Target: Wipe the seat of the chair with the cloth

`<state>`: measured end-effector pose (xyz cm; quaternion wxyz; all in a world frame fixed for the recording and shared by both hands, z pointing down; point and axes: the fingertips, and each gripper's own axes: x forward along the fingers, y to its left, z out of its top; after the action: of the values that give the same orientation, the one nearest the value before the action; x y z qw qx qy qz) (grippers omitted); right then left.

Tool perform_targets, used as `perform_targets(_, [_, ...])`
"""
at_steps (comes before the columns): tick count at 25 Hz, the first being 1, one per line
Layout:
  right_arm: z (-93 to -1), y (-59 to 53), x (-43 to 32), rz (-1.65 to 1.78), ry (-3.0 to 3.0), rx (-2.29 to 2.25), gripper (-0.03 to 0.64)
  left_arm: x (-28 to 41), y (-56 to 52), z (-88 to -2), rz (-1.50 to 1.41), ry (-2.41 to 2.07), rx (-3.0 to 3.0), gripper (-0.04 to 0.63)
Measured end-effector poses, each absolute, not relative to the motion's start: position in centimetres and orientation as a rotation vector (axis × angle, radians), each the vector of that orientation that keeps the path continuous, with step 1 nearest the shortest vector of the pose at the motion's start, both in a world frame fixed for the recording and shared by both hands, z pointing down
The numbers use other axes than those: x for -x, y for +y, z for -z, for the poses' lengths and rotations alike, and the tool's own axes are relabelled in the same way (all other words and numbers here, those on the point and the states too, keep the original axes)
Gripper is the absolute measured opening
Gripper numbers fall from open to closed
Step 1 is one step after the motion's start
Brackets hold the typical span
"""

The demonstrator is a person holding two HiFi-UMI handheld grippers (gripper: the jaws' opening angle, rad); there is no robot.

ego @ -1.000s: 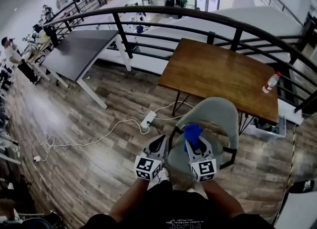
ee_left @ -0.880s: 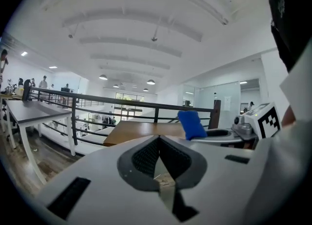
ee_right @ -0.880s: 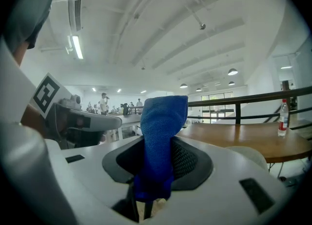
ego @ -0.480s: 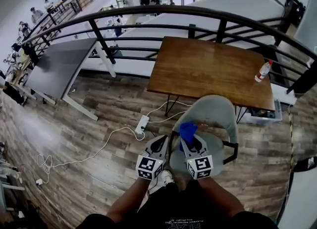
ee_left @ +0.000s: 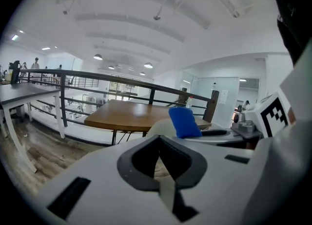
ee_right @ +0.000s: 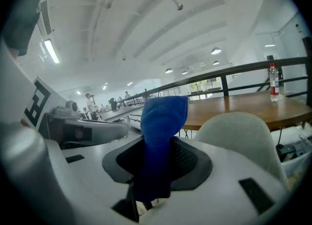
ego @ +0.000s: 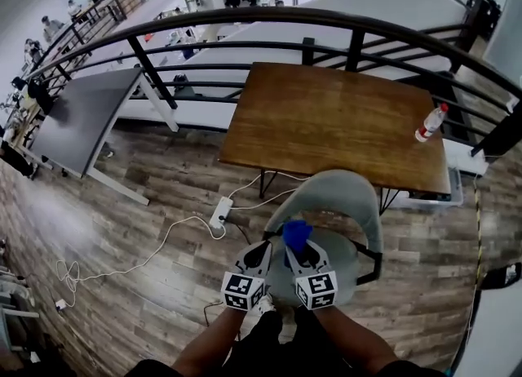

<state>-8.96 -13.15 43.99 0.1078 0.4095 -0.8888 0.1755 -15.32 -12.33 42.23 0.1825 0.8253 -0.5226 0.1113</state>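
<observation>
wooden table (ego: pixel 334 126) | bottle (ego: pixel 427 124) on it | railing (ego: pixel 245 16) behind | power strip (ego: pixel 218 213) on floor

No words or numbers can be read anywhere. Only black-and-white square patterns are seen on the cube (ego: pixel 243 289) of the left gripper (ego: pixel 263 248) and on the one of the right gripper (ego: pixel 294 246), and these are not letters. A red label is seen on the bottle (ego: pixel 428 123) on the desk (ego: pixel 326 122), but its print is too small to be read.

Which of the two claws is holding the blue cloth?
The right claw: the blue cloth sticks up from between its jaws. The left claw holds nothing.
</observation>
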Motion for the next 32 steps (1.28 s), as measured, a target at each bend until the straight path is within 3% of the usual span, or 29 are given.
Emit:
perform_targets(14, [-58.4,-13.6,4.1,-0.721,-2.411,-1.238,0.133,11.0,-14.2,-56.3,-0.418,-1.411,-2.175,-0.002])
perform_targets(32, [-75.5,-16.5,7.0,-0.894,-2.264,-1.030,0.133,12.6,-15.5,-73.1,-0.489,-1.445,-1.928,-0.002])
